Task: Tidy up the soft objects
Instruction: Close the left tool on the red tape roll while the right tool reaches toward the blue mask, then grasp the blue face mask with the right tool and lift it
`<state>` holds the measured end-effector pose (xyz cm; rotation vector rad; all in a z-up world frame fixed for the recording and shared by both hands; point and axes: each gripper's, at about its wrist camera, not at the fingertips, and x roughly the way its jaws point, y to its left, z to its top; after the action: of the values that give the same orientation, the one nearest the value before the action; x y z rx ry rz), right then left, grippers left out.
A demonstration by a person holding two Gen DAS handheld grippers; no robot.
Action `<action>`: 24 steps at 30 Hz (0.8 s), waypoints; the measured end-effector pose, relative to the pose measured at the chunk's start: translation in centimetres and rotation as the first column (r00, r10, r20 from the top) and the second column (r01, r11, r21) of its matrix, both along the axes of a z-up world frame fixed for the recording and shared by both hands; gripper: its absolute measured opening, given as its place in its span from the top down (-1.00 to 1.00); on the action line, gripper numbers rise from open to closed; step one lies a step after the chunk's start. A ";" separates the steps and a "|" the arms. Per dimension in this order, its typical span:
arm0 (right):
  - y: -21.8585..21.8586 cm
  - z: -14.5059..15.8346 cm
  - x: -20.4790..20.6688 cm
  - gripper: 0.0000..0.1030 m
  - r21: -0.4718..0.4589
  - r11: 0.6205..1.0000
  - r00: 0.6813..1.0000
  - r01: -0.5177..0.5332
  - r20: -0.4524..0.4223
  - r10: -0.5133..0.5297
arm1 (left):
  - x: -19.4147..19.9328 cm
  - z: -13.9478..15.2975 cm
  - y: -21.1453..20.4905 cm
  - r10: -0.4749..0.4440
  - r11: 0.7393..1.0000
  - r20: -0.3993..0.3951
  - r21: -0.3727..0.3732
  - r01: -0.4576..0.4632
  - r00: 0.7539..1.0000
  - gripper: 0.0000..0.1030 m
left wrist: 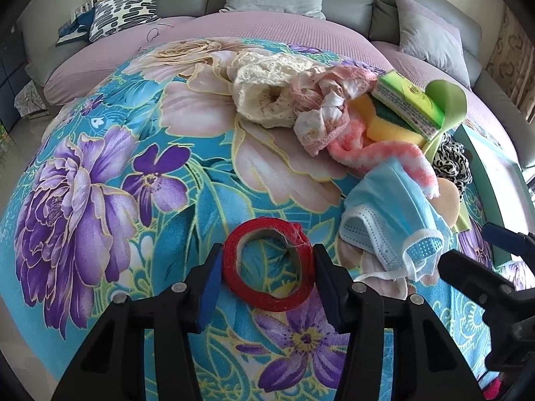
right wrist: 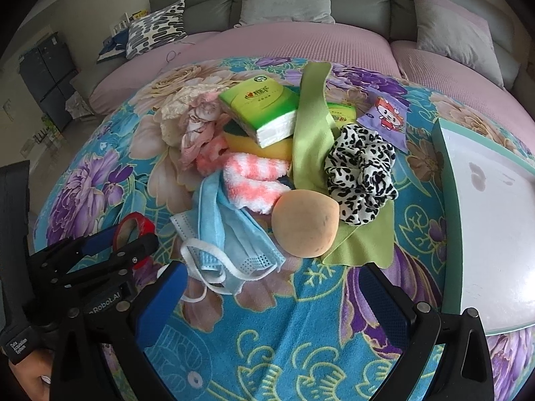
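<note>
My left gripper (left wrist: pixel 267 274) has its jaws closed against both sides of a red tape roll (left wrist: pixel 269 264), which rests on the floral blanket (left wrist: pixel 100 173); the roll also shows in the right wrist view (right wrist: pixel 133 230). My right gripper (right wrist: pixel 271 300) is open and empty, just short of a blue face mask (right wrist: pixel 230 237) and a peach sponge ball (right wrist: pixel 302 224). Behind them lies a pile: pink striped sock (right wrist: pixel 254 180), leopard scrunchie (right wrist: pixel 361 173), green cloth (right wrist: pixel 311 127), tissue pack (right wrist: pixel 260 110), yellow sponge (right wrist: pixel 260 147), lace and pink fabrics (left wrist: pixel 267 100).
A white tray with a teal rim (right wrist: pixel 451 173) sits at the right on the blanket. A purple cartoon packet (right wrist: pixel 388 117) lies behind the scrunchie. Behind the blanket is a pink-covered sofa (right wrist: pixel 301 43) with grey and patterned cushions (right wrist: pixel 157 30).
</note>
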<state>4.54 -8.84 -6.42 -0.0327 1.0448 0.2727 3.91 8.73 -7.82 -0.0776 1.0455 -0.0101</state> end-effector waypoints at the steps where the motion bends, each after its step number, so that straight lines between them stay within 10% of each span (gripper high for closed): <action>1: 0.2 -0.1 0.1 -1.00 0.007 1.000 1.000 -0.010 -0.002 0.010 | 0.0 0.1 0.1 0.006 1.000 0.001 -0.001 -0.006 1.000 -0.04; 18: 3.4 0.4 0.2 -0.98 -0.010 0.991 0.987 -0.130 0.093 0.131 | -0.8 1.5 4.0 0.108 0.993 0.045 -0.046 -0.106 0.993 -0.04; 24: 3.8 -0.5 0.7 -0.24 0.002 0.989 0.986 -0.150 0.071 0.149 | -1.0 1.4 4.6 0.121 0.992 0.045 -0.052 -0.119 0.992 -0.04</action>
<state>5.21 -4.99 -6.89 -0.1139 0.9724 0.4091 2.96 13.30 -6.41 -0.1845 0.9916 0.0713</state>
